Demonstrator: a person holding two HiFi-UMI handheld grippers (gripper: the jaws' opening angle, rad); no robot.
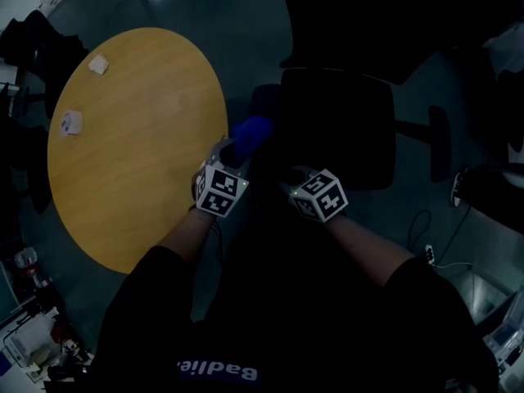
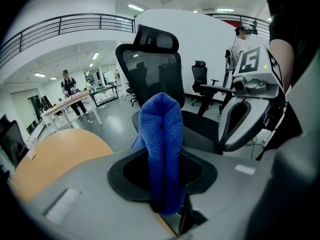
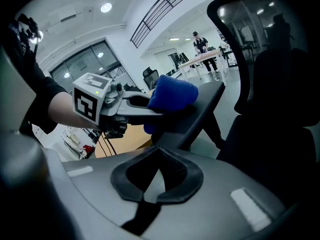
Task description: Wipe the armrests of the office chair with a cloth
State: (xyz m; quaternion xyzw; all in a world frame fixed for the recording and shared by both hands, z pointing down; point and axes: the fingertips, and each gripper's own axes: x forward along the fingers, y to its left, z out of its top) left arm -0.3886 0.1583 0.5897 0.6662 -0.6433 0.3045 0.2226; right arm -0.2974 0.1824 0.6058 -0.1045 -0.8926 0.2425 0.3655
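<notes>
Two jobs here: with left gripper [image 2: 165,184] clenched on cloth [image 2: 161,134], seemingly resting on armrest [image 3: 202,106], press flat and sweep end to end; hold right gripper [image 3: 157,176], closed on nothing, clear of chair [image 2: 150,69]

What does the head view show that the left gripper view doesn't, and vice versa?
Head view only: the whole round table, two small white items on it, and the chair's armrest at the picture's right.

Left gripper view only: the chair's upright backrest and headrest, plus people at a desk far behind.

Both: the blue cloth held in the left gripper, the right gripper beside it, the chair seat, and part of the table.
</notes>
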